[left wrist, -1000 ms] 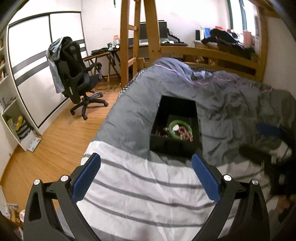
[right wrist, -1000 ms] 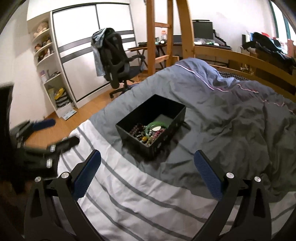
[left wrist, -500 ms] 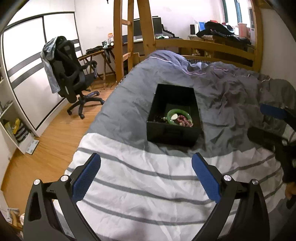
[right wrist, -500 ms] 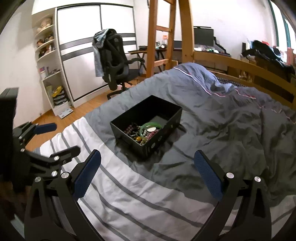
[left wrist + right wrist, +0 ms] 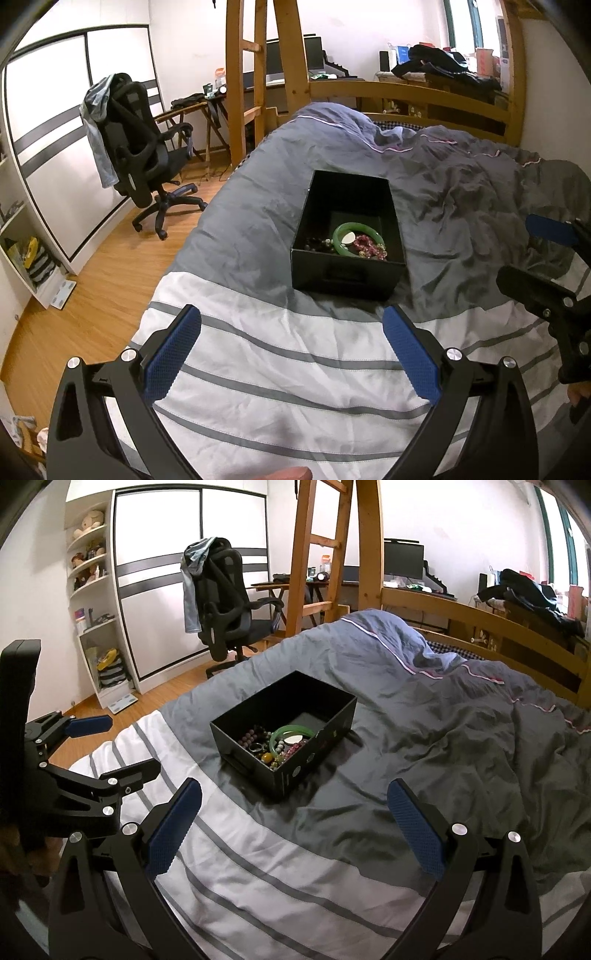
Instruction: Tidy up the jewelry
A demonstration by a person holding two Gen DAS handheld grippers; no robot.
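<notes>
I see a black box with no lid sitting on the bed, on the grey part of the duvet just past where the white striped part begins. Its walls are matte black and straight, and the near short wall has a recessed grip. The jewelry is bunched at the near end of the box floor: a green bangle lying flat with a pale oval piece inside its ring, a red bead bracelet touching the bangle's right side, and darker beads to its left. From my right wrist camera I also make out a metal ring and an amber bead among the strands, though the smaller pieces are too tangled to separate. The far half of the box floor is bare.

My left gripper has its blue pads spread wide apart, holding nothing. The box lies ahead of it and slightly right of centre, apart from both fingertips, with striped duvet between. My right gripper is likewise spread wide and holding nothing; the box lies ahead of it and a little to the left, one corner pointing toward me, not touching either finger. Each gripper shows at the edge of the other's view, both on the near side of the box.
</notes>
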